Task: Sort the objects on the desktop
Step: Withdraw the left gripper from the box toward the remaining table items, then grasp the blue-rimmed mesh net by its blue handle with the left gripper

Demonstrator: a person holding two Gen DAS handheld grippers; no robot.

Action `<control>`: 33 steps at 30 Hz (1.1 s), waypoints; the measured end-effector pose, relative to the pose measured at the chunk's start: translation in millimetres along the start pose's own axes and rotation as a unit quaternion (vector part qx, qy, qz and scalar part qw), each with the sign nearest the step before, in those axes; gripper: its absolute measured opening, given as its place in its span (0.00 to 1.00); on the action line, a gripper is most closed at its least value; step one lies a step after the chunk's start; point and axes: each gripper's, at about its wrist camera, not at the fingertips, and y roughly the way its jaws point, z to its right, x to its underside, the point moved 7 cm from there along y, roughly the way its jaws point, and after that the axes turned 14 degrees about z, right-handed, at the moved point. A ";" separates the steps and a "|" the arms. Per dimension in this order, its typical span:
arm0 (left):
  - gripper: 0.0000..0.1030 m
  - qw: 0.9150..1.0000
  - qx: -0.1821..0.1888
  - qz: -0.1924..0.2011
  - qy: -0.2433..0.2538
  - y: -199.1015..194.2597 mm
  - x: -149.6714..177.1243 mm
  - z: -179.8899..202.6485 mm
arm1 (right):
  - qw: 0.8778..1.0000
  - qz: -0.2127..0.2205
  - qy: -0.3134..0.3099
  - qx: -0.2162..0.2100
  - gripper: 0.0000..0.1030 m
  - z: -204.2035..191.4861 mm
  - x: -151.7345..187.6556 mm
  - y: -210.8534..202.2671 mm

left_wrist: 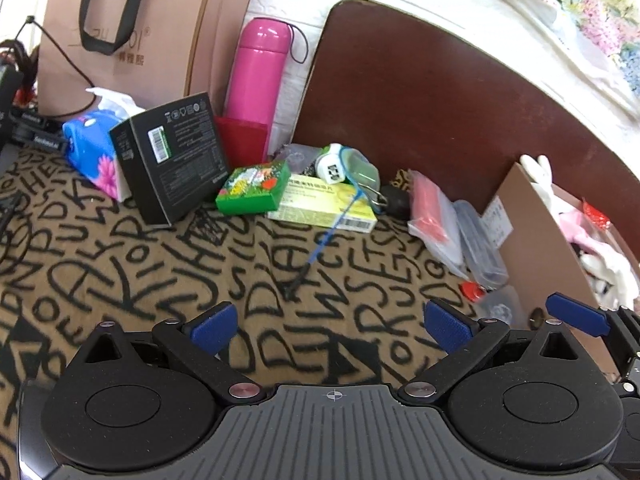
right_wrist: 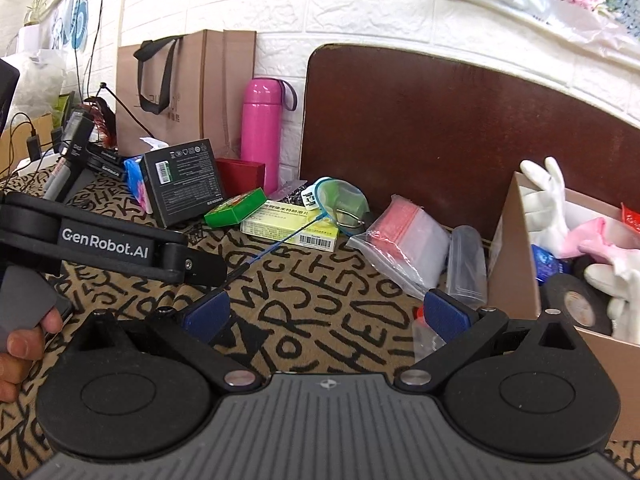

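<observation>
Clutter lies along the back of a lettered cloth: a black box (left_wrist: 172, 160) (right_wrist: 184, 180), a green box (left_wrist: 254, 188) (right_wrist: 236, 208), a yellow medicine box (left_wrist: 324, 204) (right_wrist: 296, 226), a small blue net (left_wrist: 352, 172) (right_wrist: 340, 200) with its handle stretching forward, a red-filled zip bag (left_wrist: 434, 216) (right_wrist: 404, 236), and a clear case (left_wrist: 480, 244) (right_wrist: 466, 264). My left gripper (left_wrist: 330, 326) hovers open over bare cloth, nothing between its blue pads. My right gripper (right_wrist: 326, 314) is open too, just left of a cardboard box (right_wrist: 516, 256) (left_wrist: 532, 248).
The cardboard box at right holds white and pink gloves (right_wrist: 548, 196) and a tape roll (right_wrist: 576, 300). A pink bottle (left_wrist: 260, 76) (right_wrist: 262, 128), red box (left_wrist: 242, 140), tissue pack (left_wrist: 92, 148) and paper bag (left_wrist: 140, 32) stand at the back. A dark brown board (left_wrist: 420, 92) leans against the wall.
</observation>
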 end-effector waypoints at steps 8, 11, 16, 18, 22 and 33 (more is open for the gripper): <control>0.91 1.000 0.005 -0.007 0.012 38.5 -7.9 -5.6 | 1.000 -0.012 0.010 0.012 0.99 8.8 4.2 34.4; 0.85 1.000 0.009 -0.013 0.016 53.0 -9.8 -5.9 | 1.000 -0.018 0.019 0.009 0.99 10.5 6.7 47.4; 0.80 0.999 0.014 -0.026 0.023 78.1 -15.1 -8.5 | 0.999 -0.029 0.027 -0.002 0.99 6.8 11.9 70.1; 0.77 0.999 0.016 -0.031 0.025 87.5 -17.4 -9.8 | 0.999 -0.035 0.031 -0.008 0.99 4.2 14.1 77.9; 0.68 0.998 0.026 -0.046 0.030 106.3 -20.1 -12.9 | 0.998 -0.037 0.039 -0.023 0.99 -2.1 16.1 90.3; 0.53 0.992 0.058 -0.087 0.065 140.0 -22.9 -13.7 | 0.994 -0.058 0.058 -0.072 0.80 -34.3 21.8 131.3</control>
